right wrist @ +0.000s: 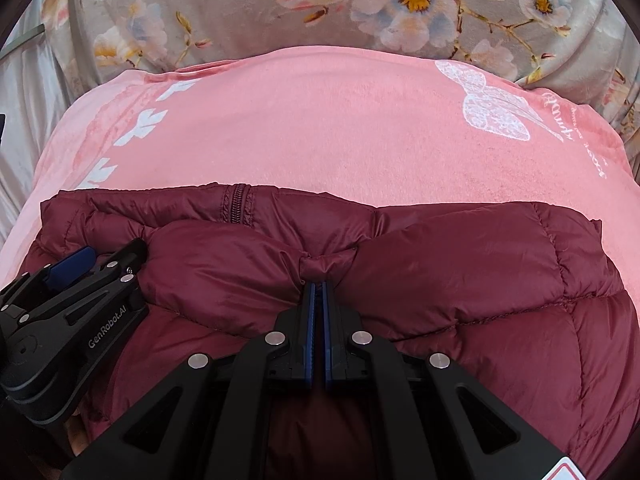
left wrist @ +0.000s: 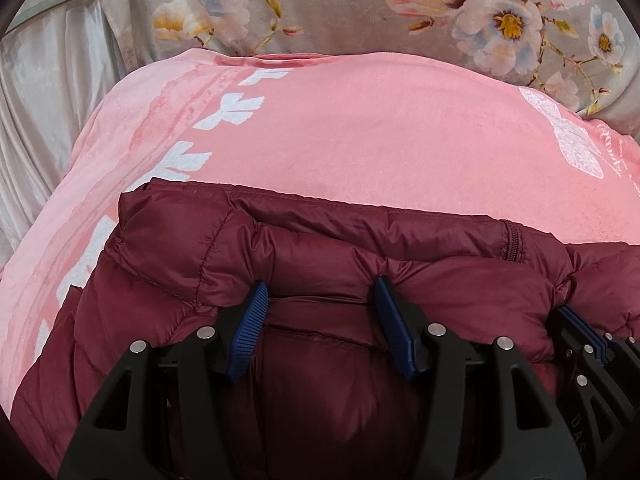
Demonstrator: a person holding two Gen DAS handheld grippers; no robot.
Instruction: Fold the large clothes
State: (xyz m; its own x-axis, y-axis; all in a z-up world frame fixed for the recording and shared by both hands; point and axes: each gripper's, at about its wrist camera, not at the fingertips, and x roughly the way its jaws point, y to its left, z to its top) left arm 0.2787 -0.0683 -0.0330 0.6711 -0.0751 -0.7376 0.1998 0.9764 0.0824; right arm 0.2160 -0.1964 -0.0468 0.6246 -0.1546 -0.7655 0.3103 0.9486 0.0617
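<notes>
A maroon quilted puffer jacket (left wrist: 360, 256) lies folded on a pink blanket (left wrist: 360, 128), its zipper (right wrist: 238, 204) at the far edge. My left gripper (left wrist: 320, 296) holds a thick puffy fold of the jacket, which fills the wide gap between its blue pads (left wrist: 252, 312). My right gripper (right wrist: 317, 284) is shut on a pinched tuck of the jacket's fabric (right wrist: 316, 264) near the middle. The two grippers sit side by side: the right gripper (left wrist: 580, 324) shows at the right edge of the left wrist view, and the left gripper (right wrist: 92, 264) at the left of the right wrist view.
The pink blanket (right wrist: 320, 128) carries white leaf prints and a white butterfly (right wrist: 492, 108). Beyond it spreads a grey floral bedsheet (right wrist: 240, 12). Pale satin cloth (left wrist: 44, 100) hangs at the far left.
</notes>
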